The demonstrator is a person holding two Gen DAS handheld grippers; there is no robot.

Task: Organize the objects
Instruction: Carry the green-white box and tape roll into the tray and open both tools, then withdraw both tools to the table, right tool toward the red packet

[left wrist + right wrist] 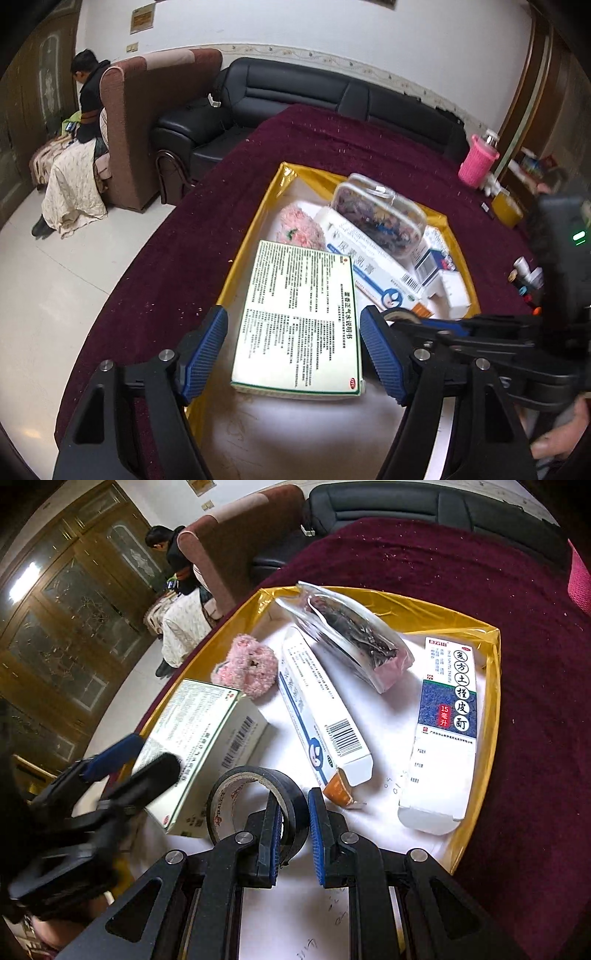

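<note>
A gold-walled tray point(255, 229) with a white floor sits on the maroon tablecloth. A green-edged medicine box point(299, 321) lies in it between the fingers of my open left gripper point(293, 350), which does not touch it. The box also shows in the right wrist view point(207, 746). My right gripper point(291, 834) is shut on the rim of a black tape roll point(255, 797), one finger inside the ring. The tray point(491, 686) also holds a long white-blue box point(317, 720), a clear pouch point(351, 635), a pink fluffy ball point(247, 664) and a blue-labelled box point(443, 731).
A pink-sleeved bottle point(478, 162), an orange-filled glass point(506, 206) and small items stand on the cloth at the far right. A black sofa point(295, 96) and a brown armchair point(147, 122) with a seated person lie beyond the table edge.
</note>
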